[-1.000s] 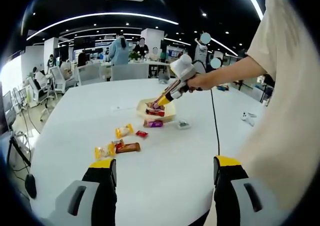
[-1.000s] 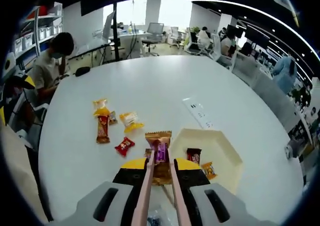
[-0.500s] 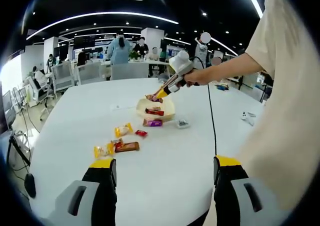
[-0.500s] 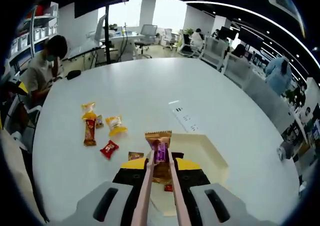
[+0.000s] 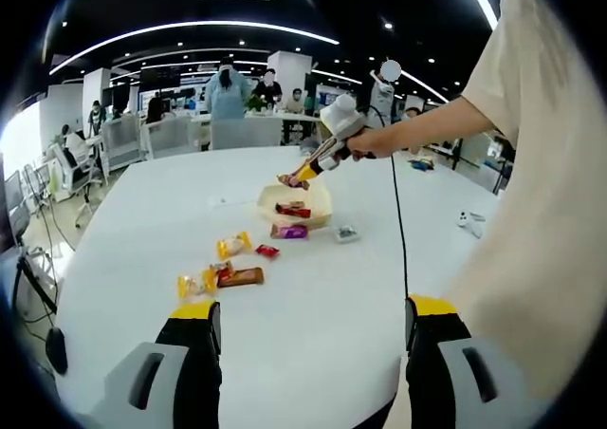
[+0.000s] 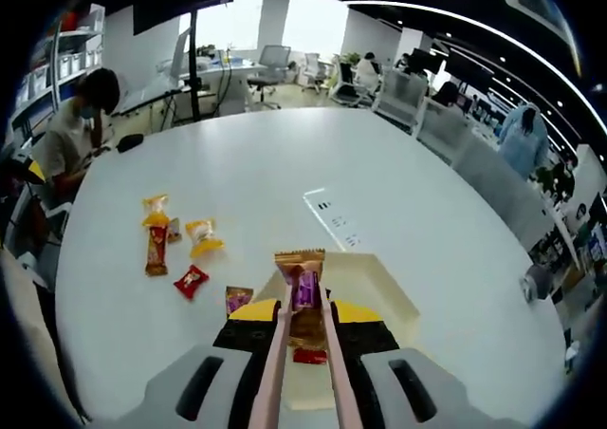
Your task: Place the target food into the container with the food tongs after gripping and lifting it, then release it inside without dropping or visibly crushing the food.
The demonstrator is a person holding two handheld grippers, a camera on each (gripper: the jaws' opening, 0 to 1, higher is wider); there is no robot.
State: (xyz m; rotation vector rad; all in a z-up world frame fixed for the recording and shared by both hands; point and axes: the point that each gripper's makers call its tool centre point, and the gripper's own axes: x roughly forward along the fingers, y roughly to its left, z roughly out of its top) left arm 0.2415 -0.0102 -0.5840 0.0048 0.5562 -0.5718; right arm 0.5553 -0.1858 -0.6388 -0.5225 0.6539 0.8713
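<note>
Right gripper (image 6: 303,329) is clamped on pink tongs (image 6: 302,353), low centre of the right gripper view. A gold-and-purple snack (image 6: 302,282) is pinched at the tong tips, lifted above the cream container (image 6: 379,282). In the left gripper view the same snack (image 5: 292,179) hangs over the container (image 5: 322,201), centre frame. A red packet (image 6: 309,355) lies inside already. Left gripper (image 5: 308,339) is held wide apart, nothing between its jaws, low over the white worktop (image 5: 313,287). Loose snacks (image 6: 171,244) lie left of centre.

Judgement: tips are best lowered inside the walls, then eased apart slowly; squeeze is not to be increased.
</note>
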